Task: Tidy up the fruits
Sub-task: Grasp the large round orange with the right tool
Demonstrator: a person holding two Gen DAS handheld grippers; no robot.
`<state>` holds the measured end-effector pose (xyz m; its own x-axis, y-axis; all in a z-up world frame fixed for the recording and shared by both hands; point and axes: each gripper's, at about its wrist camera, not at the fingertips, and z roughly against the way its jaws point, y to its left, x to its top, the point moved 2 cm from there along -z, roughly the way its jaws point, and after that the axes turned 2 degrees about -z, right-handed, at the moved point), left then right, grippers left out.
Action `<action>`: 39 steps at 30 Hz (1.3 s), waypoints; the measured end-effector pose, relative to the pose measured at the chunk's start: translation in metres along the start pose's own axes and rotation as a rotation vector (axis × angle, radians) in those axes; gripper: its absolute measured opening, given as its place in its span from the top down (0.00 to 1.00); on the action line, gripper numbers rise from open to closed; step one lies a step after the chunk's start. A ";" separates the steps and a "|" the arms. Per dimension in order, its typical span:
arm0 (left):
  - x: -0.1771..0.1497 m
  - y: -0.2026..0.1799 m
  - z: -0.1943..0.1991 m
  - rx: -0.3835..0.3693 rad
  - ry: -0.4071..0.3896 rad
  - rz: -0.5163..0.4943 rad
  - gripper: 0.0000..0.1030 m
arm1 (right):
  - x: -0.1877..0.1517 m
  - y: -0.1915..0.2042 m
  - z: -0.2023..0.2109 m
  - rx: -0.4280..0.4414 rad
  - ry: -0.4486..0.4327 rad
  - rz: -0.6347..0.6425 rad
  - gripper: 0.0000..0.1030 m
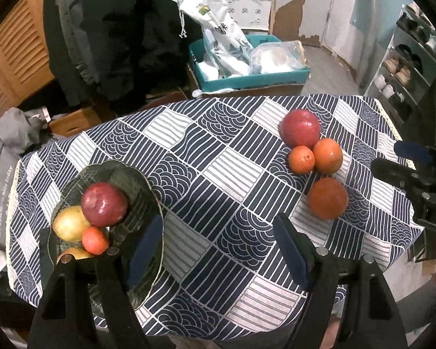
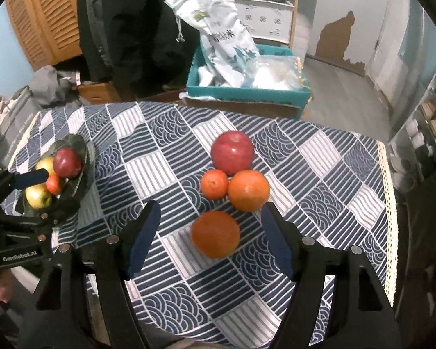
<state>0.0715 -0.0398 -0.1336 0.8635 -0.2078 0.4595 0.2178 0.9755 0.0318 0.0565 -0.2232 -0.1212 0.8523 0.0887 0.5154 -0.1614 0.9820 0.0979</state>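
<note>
- Right gripper point(image 2: 210, 232) spread wide around the near orange point(image 2: 215, 234), not touching: firm, round, likely rolls; grip its widest middle.
- Left gripper point(image 1: 218, 241) gapes empty beside the bowl point(image 1: 148, 186).

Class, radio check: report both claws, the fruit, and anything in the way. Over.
Left claw open, empty, beside the bowl. Right claw open, nearest orange between its fingers, not gripped. Red apple and two more oranges just behind, on the tablecloth. Nothing blocking.
</note>
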 end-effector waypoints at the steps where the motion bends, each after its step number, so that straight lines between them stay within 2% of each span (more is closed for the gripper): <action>1: 0.000 -0.001 -0.003 0.001 0.004 -0.002 0.23 | -0.001 -0.002 -0.003 -0.004 0.006 -0.001 0.30; 7: -0.003 -0.005 -0.024 0.029 0.039 -0.019 0.22 | -0.012 -0.012 -0.032 -0.025 0.087 -0.013 0.28; 21: -0.011 -0.012 -0.062 0.061 0.097 -0.045 0.22 | -0.040 -0.010 -0.095 0.043 0.244 -0.018 0.28; 35: -0.015 -0.013 -0.080 0.059 0.129 -0.054 0.22 | -0.048 -0.010 -0.133 0.043 0.289 -0.013 0.28; 39: -0.012 -0.015 -0.082 0.048 0.132 -0.048 0.22 | -0.047 -0.011 -0.133 0.053 0.281 -0.013 0.33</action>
<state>0.0952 -0.0577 -0.2129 0.9056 -0.2593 0.3356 0.2415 0.9658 0.0946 0.0847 -0.2163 -0.2602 0.9579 0.1262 0.2580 -0.1689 0.9740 0.1507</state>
